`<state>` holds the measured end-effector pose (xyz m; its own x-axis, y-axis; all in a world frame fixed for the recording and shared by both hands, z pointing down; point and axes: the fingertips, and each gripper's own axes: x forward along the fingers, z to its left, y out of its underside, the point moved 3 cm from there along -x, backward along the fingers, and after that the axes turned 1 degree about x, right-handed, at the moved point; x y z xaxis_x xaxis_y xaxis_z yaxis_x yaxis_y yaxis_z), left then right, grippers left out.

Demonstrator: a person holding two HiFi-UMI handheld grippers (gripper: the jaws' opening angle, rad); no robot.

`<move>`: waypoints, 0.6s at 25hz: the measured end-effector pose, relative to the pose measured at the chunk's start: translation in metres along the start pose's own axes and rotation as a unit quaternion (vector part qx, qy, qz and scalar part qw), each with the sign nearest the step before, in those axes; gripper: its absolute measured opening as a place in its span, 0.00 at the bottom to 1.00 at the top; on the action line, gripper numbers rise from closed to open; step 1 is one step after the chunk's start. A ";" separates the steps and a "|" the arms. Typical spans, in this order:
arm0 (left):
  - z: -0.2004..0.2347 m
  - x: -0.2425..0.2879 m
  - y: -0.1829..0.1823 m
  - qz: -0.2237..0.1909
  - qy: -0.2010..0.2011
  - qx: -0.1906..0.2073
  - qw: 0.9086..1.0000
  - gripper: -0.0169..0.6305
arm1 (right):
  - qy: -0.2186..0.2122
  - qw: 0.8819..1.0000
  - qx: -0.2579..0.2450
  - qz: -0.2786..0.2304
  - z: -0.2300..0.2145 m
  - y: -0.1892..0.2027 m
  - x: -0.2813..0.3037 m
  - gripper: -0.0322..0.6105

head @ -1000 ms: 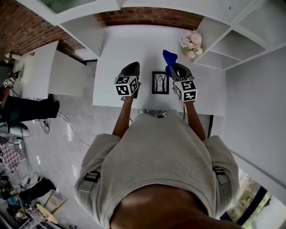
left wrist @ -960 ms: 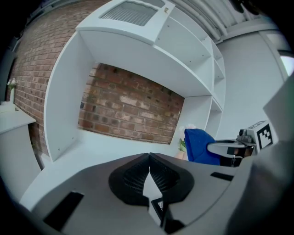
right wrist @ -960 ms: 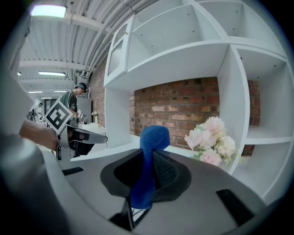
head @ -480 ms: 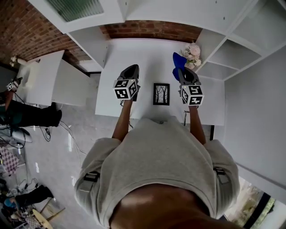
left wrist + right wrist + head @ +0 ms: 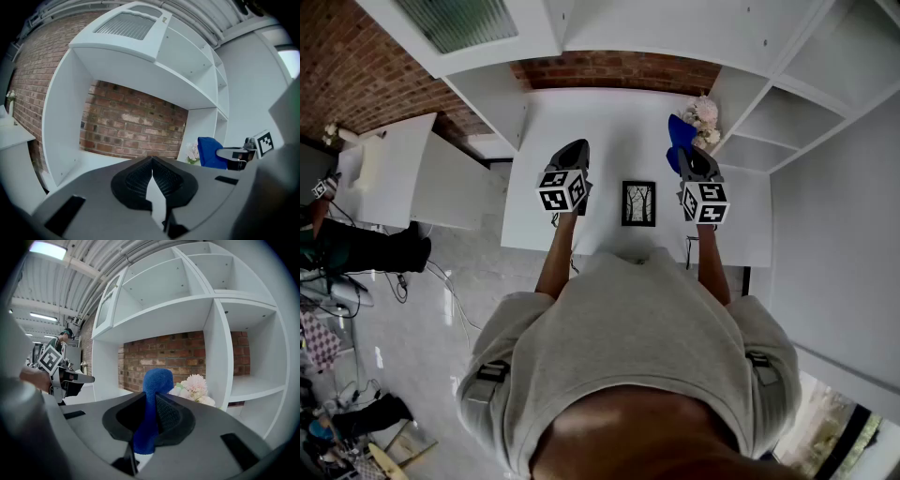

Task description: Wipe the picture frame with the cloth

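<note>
The frame (image 5: pixel 638 203) lies flat on the white table (image 5: pixel 609 122), near the edge closest to the person (image 5: pixel 628 356) who stands right in front of it. It has a black border round a picture of bare trees, and nothing touches it.

The left gripper (image 5: pixel 574 150) is held over the table to the left of the frame, apart from it. Its jaws are pressed together at the tips with nothing between them, and only a thin sliver of gap shows lower down, behind the pads.

The right gripper (image 5: pixel 686 157) is held to the right of the frame, about level with the left one and also clear of the frame. Its jaws pinch the blue cloth (image 5: pixel 679 131), which pokes out past the fingertips in a bunched lump, beyond the frame's far right corner. In the right gripper view the cloth runs down between the ribbed pads (image 5: pixel 168 416) and shows again below them.

Further off to the frame's far right, just beside the cloth, a bunch of pale pink flowers (image 5: pixel 705 111) sits at the table's corner against the white shelves (image 5: pixel 787 84). Straight behind the frame, at the back of the table, is a brick wall (image 5: pixel 614 70). Well to the left of the frame is a lower white desk (image 5: pixel 403 169), with cables (image 5: pixel 441 272) trailing on the floor nearby. In the right gripper view another person (image 5: pixel 63 341) can be seen far off on the frame's left side, too small to make out much
</note>
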<state>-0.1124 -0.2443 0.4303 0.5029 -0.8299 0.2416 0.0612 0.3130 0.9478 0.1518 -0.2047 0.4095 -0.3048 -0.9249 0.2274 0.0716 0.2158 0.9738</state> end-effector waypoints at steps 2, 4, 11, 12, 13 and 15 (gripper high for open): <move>0.001 0.000 -0.001 -0.001 0.000 0.000 1.000 0.05 | 0.002 1.000 0.000 0.001 0.000 0.000 0.000 0.14; 0.001 0.001 -0.001 -0.001 0.001 -0.001 1.000 0.05 | 0.004 1.000 0.000 0.002 0.000 0.000 0.000 0.14; 0.003 0.002 -0.002 -0.001 0.002 0.000 1.000 0.05 | 0.007 1.000 -0.001 0.008 0.001 0.005 0.002 0.14; 0.003 0.002 -0.002 -0.001 0.002 0.000 1.000 0.05 | 0.007 1.000 0.000 0.009 0.000 0.006 0.001 0.14; 0.003 0.003 -0.002 0.000 0.002 0.001 1.000 0.05 | 0.008 1.000 0.001 0.010 0.000 0.006 0.001 0.14; 0.003 0.004 -0.001 0.001 0.001 0.003 1.000 0.05 | 0.009 1.000 0.001 0.011 -0.002 0.007 0.001 0.14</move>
<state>-0.1130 -0.2486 0.4310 0.5054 -0.8280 0.2428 0.0557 0.3122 0.9484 0.1535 -0.2049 0.4165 -0.2854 -0.9256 0.2487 0.0757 0.2369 0.9686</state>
